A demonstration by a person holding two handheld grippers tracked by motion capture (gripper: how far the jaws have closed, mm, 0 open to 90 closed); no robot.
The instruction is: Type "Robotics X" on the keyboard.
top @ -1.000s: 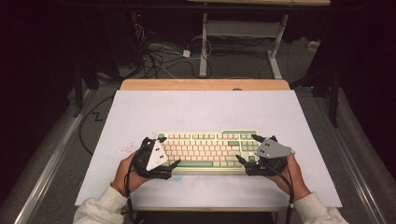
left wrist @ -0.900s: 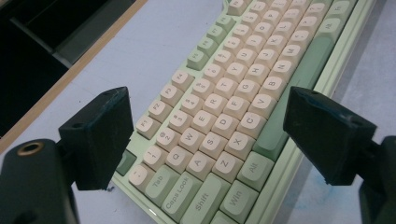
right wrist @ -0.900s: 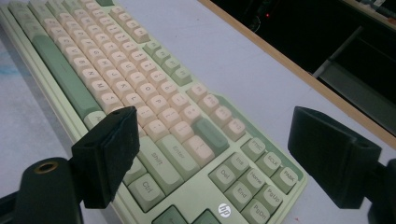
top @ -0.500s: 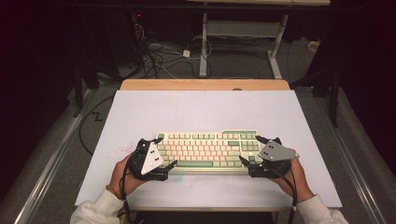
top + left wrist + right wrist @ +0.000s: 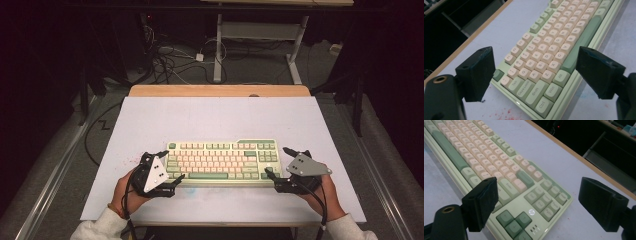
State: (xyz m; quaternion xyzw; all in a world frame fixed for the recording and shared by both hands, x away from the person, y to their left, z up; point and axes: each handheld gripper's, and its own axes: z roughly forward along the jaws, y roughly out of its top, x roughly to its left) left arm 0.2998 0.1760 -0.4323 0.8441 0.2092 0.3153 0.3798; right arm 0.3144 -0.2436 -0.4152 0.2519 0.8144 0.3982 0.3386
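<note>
A: What is seen around the keyboard (image 5: 222, 160)?
B: A white table (image 5: 215, 115) beneath it; cables (image 5: 170, 60) on the floor beyond.
A: Any writing?
B: Tab, Caps Lock, Shift, Ctrl, Win, Alt.
A: The tools?
B: The left gripper (image 5: 167, 167) and right gripper (image 5: 279, 162) are held wide open at the keyboard's ends, nothing clasped.

A pale green keyboard (image 5: 222, 161) with cream and green keycaps lies flat, lengthwise across the table's near half.

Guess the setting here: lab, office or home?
Likely a lab or recording workspace: a keyboard alone on a white-topped table, loose cables on the floor behind, dark surroundings, and a handheld gripper at each end of it.
</note>
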